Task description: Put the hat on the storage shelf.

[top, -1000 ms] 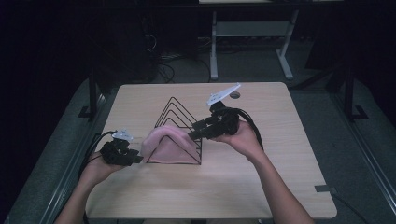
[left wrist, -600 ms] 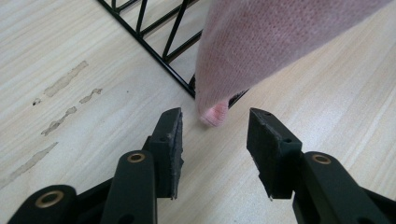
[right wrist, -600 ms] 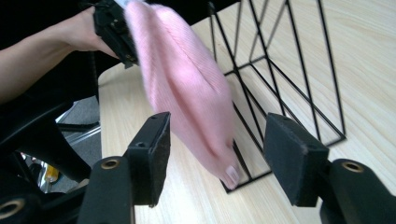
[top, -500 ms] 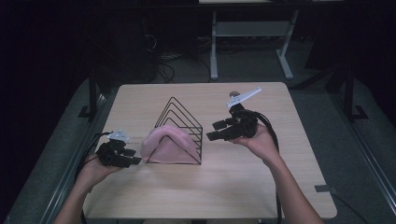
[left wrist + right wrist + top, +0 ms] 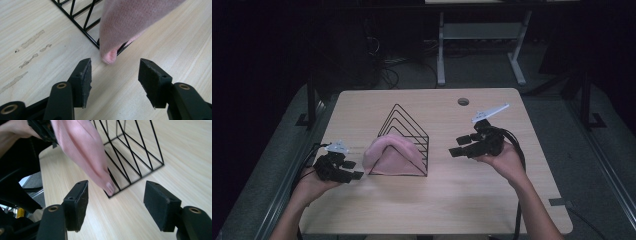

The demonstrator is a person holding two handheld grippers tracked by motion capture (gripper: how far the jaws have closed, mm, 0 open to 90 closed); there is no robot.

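Dim room, grey floor (image 5: 272, 150), light wooden table (image 5: 492, 200), a pale metal-legged bench (image 5: 477, 35) behind, tangled cables (image 5: 387, 60) beneath.

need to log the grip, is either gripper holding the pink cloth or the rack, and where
Nothing is held. The left gripper and right gripper are open, apart from the pink cloth draped over the wire rack.

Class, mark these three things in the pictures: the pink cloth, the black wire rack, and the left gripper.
pink cloth (image 5: 387, 156): high view, middle of its draped front.
black wire rack (image 5: 404, 117): high view, upper wire of a triangular frame.
left gripper (image 5: 114, 75): left gripper view, midway between its fingertips.
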